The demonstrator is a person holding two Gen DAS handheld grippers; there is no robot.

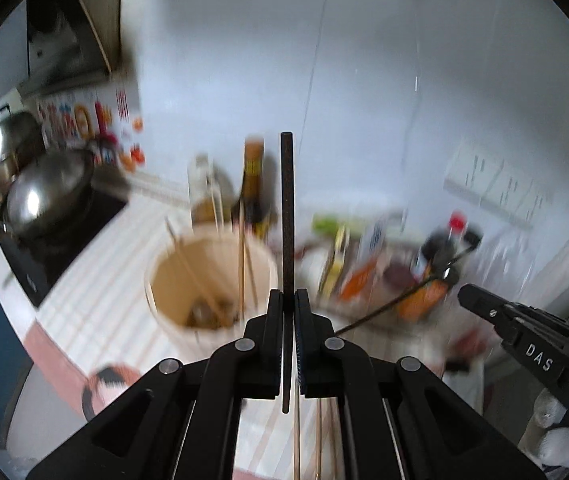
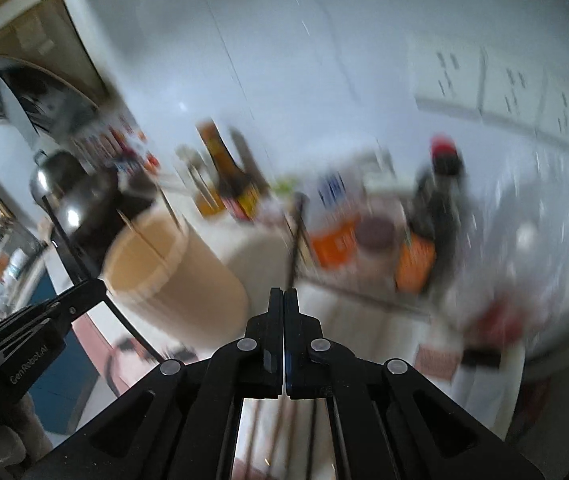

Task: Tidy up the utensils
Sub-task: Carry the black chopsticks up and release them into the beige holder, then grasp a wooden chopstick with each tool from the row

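Observation:
My left gripper (image 1: 288, 296) is shut on a dark chopstick (image 1: 286, 208) that stands upright between its jaws, just right of and above a tan round utensil holder (image 1: 188, 280). The holder has several light wooden chopsticks (image 1: 244, 256) leaning inside it. The holder also shows in the right wrist view (image 2: 172, 276), blurred, to the left. My right gripper (image 2: 284, 294) is shut with nothing between its jaws; it also shows at the right edge of the left wrist view (image 1: 469, 295). The left gripper's body shows at the left of the right wrist view (image 2: 36, 332).
A steel wok (image 1: 44, 200) and a lidded pot (image 1: 8, 144) sit on a black cooktop (image 1: 72, 248) at left. Sauce bottles (image 1: 254, 188), packets and jars (image 1: 436, 264) crowd the back of the counter by the white wall. More chopsticks lie below (image 1: 318, 440).

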